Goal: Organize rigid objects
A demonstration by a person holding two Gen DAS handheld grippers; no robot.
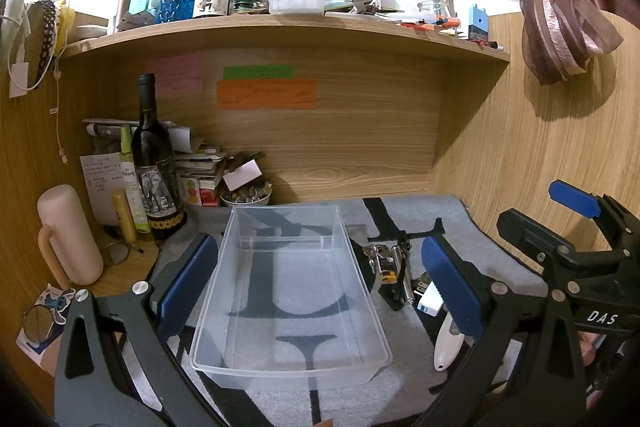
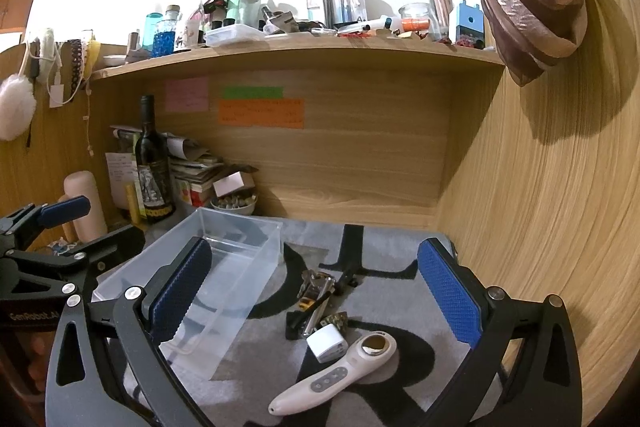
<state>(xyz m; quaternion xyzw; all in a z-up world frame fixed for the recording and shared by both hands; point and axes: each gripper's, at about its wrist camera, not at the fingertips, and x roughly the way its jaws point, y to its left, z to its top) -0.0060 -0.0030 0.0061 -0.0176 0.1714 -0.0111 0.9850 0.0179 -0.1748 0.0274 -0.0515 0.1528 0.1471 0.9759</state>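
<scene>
**Empty box on the left, small things on the right**

The clear plastic box [image 1: 290, 291] sits on the grey mat [image 2: 400, 239] on the counter. Nothing is inside it yet.

The small things lie in a little pile just to the right of the box. I count one white handheld device [image 2: 340, 373], one white plug block [image 2: 327, 343], one bunch of metal keys [image 2: 316, 287] and one black stand [image 2: 352, 255] lying flat. There may be more bits tucked in the pile, but I cannot tell.

The right hand-held gripper [image 2: 316, 307] is the nearer one. The pile lies right between its two blue pads and a bit in front. Its jaws are wide apart and hold nothing. The white handheld device is nearest to it. Its long side runs slanted, with the thin tip near and to the left, and the round head far and to the right.

The left hand-held gripper [image 1: 320, 287] hangs over the box, with the box between its pads. Its jaws are wide apart too, and they hold nothing.

I think the right one should pick first, gripping across the thin handle, then carry it left into the box.
</scene>
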